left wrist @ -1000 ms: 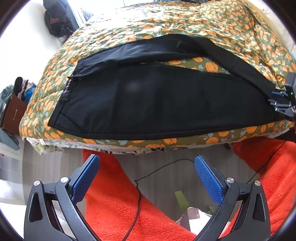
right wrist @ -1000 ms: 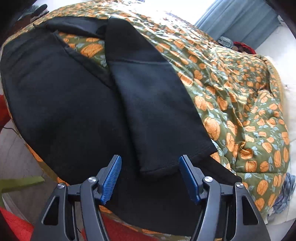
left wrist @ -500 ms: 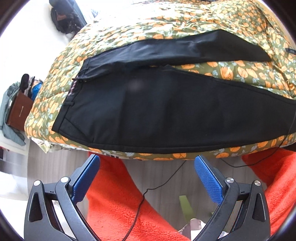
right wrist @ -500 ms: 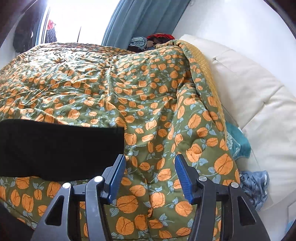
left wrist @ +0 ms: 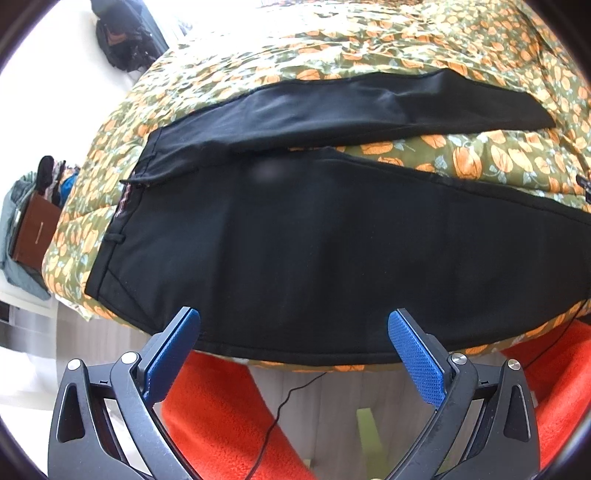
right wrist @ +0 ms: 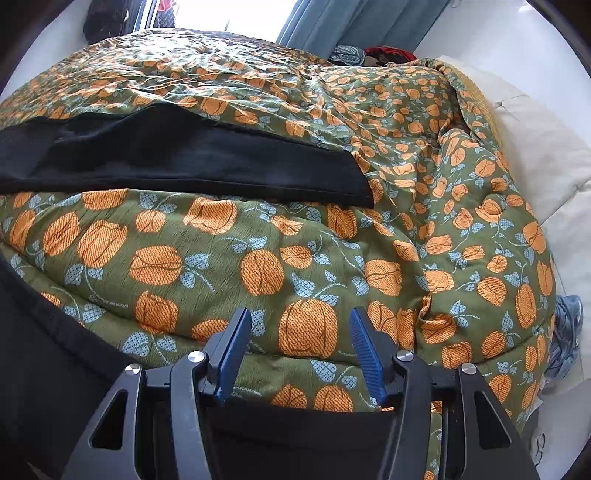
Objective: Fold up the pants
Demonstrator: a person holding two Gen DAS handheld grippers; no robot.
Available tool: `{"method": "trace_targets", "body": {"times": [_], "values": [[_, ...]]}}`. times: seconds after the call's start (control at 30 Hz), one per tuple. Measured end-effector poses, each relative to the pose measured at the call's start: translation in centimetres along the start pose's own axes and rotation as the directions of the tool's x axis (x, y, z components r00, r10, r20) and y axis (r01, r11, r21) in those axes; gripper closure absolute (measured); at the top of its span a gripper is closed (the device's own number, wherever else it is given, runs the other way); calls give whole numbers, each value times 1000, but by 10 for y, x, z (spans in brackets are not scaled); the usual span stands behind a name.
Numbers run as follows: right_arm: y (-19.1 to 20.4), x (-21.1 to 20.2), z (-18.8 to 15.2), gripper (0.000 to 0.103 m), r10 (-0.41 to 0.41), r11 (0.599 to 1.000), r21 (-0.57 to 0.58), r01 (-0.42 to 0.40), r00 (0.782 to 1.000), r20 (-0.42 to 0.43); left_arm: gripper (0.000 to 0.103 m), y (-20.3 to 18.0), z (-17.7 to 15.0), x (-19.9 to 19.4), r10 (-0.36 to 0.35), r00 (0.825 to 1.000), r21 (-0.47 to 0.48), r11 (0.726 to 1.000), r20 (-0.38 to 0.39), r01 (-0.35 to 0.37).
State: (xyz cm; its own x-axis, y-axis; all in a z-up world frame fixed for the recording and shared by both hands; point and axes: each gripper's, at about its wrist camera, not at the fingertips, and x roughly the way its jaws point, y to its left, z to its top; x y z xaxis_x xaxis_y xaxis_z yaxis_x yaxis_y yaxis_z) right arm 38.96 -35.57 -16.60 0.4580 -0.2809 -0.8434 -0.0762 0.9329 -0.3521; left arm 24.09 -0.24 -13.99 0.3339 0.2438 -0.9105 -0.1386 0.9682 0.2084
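— So, where do the pants (left wrist: 314, 236) lie?

— Spread flat on the quilt (left wrist: 406, 48), the green one printed with orange pumpkins. In the left wrist view the waistband sits at the left, near the quilt's edge, and the two legs run off to the right. The near leg lies along the front edge of the bed; the far leg angles away, so a wedge of quilt shows between them.

— And the left gripper (left wrist: 293, 328)?

— Its blue pads (left wrist: 417, 358) stand wide apart with nothing between them. It hovers at the near edge of the bed, just in front of the lower hem line of the near leg; I cannot tell whether a pad touches the cloth. Below it are an orange fleece blanket (left wrist: 229, 406) and a thin black cable (left wrist: 280, 402) on the floor.

— The right gripper (right wrist: 301, 343)?

— Also spread, holding nothing. It sits over bare quilt between the legs: the far leg's cuff (right wrist: 347, 181) ends ahead of it, well apart, while black cloth of the near leg lies under and to the left of its body.

— Anything else?

— A cream headboard (right wrist: 535, 147) at the right, and blue curtains (right wrist: 354, 22) behind.
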Motion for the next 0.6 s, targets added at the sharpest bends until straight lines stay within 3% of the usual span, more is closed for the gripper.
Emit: {"method": "trace_targets", "body": {"times": [0.3,0.37,0.4,0.43,0.5,0.57,0.6], "values": [[5,-8,-2,48,6,1000,5,-6,1000,-9,1,-19,11,11,-19,1000,47,999,21,18],[10,-23,-5,48,85,995,58,-85,996,0,1,-27,17,21,-35,998,42,999,49,33],[16,-32,-9,47,165,981,99,-166,986,14,1,-31,20,28,-46,997,36,998,63,44],[25,-41,-14,47,272,953,130,-273,962,24,1,-36,24,36,-57,996,31,998,74,55],[48,-52,-26,46,482,860,177,-479,876,29,1,-46,28,55,-70,993,32,997,93,67],[68,-53,-40,46,602,778,217,-589,798,8,1,-54,27,79,-40,997,73,997,71,35],[71,-49,-49,46,617,766,238,-597,787,-13,0,-54,25,90,-23,998,90,996,50,19]]}}
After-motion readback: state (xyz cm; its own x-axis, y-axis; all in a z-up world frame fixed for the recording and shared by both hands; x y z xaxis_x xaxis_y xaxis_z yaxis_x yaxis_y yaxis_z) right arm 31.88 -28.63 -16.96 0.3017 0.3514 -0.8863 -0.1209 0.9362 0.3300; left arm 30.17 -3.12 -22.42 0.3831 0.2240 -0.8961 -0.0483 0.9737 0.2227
